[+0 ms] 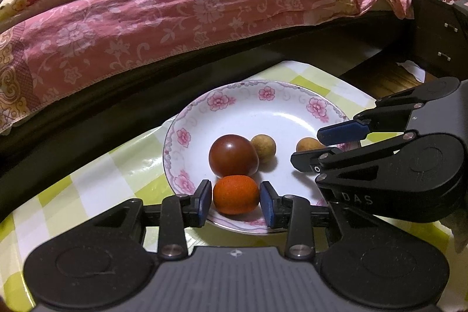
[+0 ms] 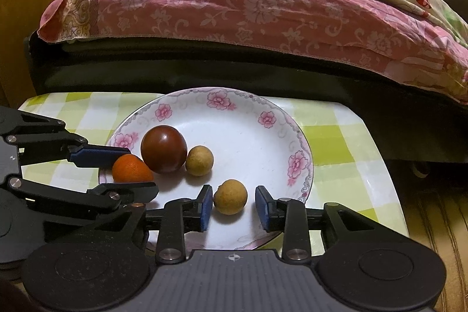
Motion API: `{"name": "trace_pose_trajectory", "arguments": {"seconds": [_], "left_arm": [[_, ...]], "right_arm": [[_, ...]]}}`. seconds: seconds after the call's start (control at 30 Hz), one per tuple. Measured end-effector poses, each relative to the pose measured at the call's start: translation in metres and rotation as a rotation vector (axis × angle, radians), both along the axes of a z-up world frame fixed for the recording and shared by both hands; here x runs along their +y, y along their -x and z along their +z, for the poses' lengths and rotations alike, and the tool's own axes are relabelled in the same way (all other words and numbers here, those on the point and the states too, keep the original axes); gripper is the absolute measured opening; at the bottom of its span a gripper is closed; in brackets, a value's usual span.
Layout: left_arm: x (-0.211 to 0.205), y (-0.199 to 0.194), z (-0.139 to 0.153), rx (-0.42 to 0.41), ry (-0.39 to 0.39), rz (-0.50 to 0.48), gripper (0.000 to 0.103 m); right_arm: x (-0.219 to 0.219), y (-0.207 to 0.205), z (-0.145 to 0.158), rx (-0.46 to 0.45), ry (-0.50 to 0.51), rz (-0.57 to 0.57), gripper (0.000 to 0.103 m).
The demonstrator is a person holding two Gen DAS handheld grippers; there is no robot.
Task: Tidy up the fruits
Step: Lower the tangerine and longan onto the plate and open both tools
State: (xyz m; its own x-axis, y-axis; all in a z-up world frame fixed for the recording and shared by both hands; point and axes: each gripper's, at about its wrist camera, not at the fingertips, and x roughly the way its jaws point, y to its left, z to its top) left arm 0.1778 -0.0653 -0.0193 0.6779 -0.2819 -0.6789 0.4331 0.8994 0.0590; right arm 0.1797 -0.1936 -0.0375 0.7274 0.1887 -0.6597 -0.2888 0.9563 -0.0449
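Behind everything, a bed under a pink floral quilt (image 1: 163,16), dark frame below. Near it, a table in a green-and-white checked cloth (image 2: 345,142). On the cloth, a white plate with a pink flower rim (image 2: 263,119), holding four fruits. Left gripper (image 1: 236,199) low over the plate's near left edge, blue pads either side of a small orange fruit (image 1: 235,194), a thin gap on each side, so released, not clenched. Right gripper (image 2: 233,203) over the plate's near right part, pads clearly apart from a tan round fruit (image 2: 230,196) sitting between them, also released. Just beyond the orange fruit, touching or nearly so, a dark red tomato (image 2: 163,148). Against the tomato's right side, a second tan fruit (image 2: 200,160)
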Motion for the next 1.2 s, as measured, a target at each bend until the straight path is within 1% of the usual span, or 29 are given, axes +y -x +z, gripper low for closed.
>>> {"name": "trace_pose_trajectory", "arguments": {"seconds": [0.4,0.47,0.77,1.2], "left_arm": [[0.001,0.007,0.011,-0.029,0.010,0.001,0.045],[0.001,0.007,0.012,-0.028,0.012,0.001,0.045],[0.006,0.012,0.020,-0.047,0.023,0.013,0.045],[0.019,0.039,0.040,-0.074,0.034,0.034,0.046]], "right_arm": [[-0.005,0.002,0.007,-0.018,-0.012,-0.009,0.032],[-0.005,0.003,0.008,-0.023,-0.015,-0.009,0.038],[-0.009,0.008,0.017,-0.050,-0.032,-0.021,0.038],[-0.012,0.032,0.037,-0.089,-0.051,-0.026,0.038]]}}
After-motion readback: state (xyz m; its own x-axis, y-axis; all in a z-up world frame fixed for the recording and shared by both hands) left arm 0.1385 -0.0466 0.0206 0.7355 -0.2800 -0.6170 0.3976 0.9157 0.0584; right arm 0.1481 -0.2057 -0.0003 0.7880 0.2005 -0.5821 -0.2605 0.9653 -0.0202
